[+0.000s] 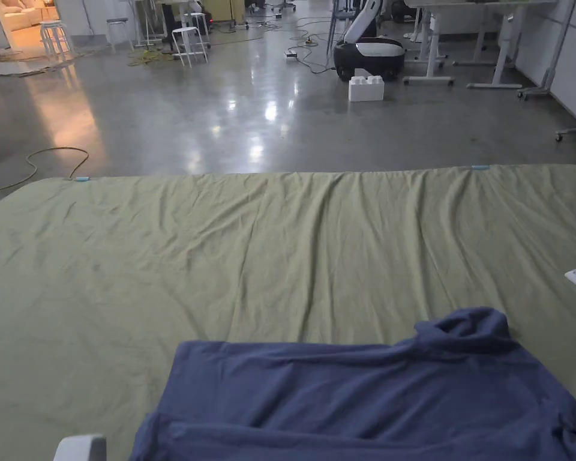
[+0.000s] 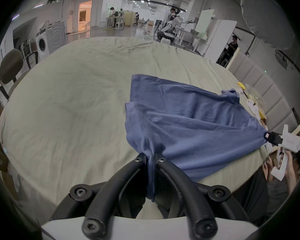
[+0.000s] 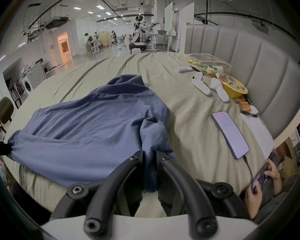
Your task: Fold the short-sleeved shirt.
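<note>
Both grippers' fingers (image 2: 160, 164) pinch the blue shirt (image 2: 189, 122) along its near edge.

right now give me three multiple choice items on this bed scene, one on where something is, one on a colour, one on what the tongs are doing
1. Where does the phone lie?
A. on the floor
B. on the green sheet, to the right of the shirt
C. on top of the shirt

2. What colour is the shirt?
A. blue
B. red
C. white

3. What state are the two tongs in?
A. both open above the bed
B. one shut, one open
C. both shut on the shirt

Answers:
1 B, the phone rests on the green sheet near the headboard side, apart from the cloth.
2 A, the shirt is blue in all three views.
3 C, the left tongs pinch a stitched hem and the right tongs pinch a bunched edge, with the cloth pulled taut between them.
</note>
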